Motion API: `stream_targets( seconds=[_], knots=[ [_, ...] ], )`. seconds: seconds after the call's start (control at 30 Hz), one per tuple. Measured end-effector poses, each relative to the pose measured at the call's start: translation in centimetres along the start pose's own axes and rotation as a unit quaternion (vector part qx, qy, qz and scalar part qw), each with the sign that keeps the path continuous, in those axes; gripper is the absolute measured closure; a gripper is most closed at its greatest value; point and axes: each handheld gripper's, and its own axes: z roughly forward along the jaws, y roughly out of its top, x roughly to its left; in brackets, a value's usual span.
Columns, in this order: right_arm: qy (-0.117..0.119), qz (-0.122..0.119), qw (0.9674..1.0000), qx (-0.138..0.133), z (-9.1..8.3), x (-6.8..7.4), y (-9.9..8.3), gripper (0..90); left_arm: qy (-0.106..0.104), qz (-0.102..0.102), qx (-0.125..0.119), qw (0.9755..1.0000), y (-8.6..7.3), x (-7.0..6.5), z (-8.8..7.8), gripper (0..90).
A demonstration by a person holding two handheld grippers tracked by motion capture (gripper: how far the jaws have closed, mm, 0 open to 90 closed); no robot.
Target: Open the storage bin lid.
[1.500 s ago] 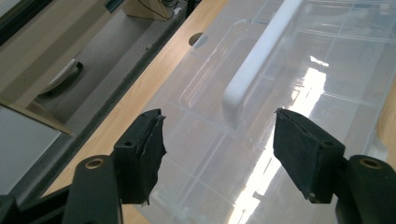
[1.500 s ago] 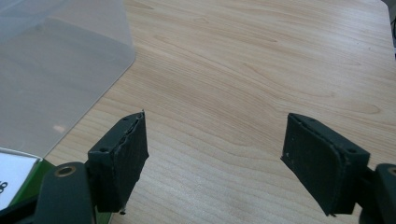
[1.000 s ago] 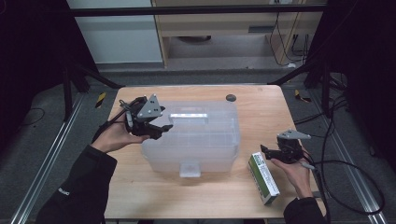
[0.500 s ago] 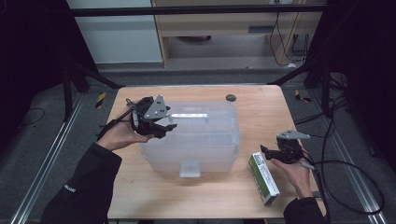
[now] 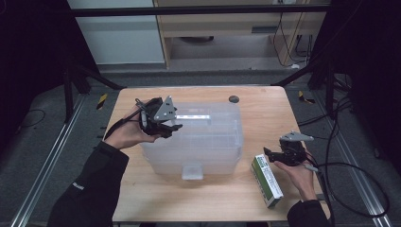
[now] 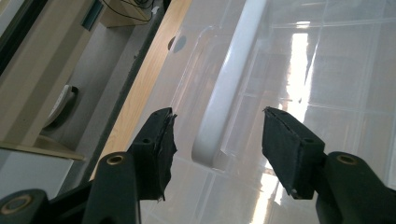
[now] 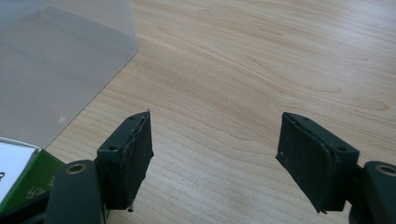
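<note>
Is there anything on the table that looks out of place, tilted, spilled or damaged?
Nothing stands out. The clear plastic box sits closed and level on the table, and the green and white carton lies flat beside it, intact. No spill is visible.

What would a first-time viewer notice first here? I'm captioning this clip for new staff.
The clear plastic storage bin in the middle of the wooden table draws the eye first. The left gripper hovers at its lid, its fingers straddling the white lid handle without touching it, having just been closing. Near the bin's right side lies a green-and-white carton beside the open right gripper.
</note>
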Motion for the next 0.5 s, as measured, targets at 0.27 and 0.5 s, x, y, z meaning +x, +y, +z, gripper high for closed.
stream_targets(
  seconds=[0.27,0.5],
  knots=[
    [0.002,-0.001,1.0000,0.000,0.0,0.1,0.0,28.6,0.001,0.007,0.005,1.0000,0.6,0.2,0.9,46.3],
    [0.003,-0.001,1.0000,0.001,0.0,0.1,0.1,29.8,0.000,0.018,0.013,0.9998,0.9,0.3,1.5,51.1]
  ],
)
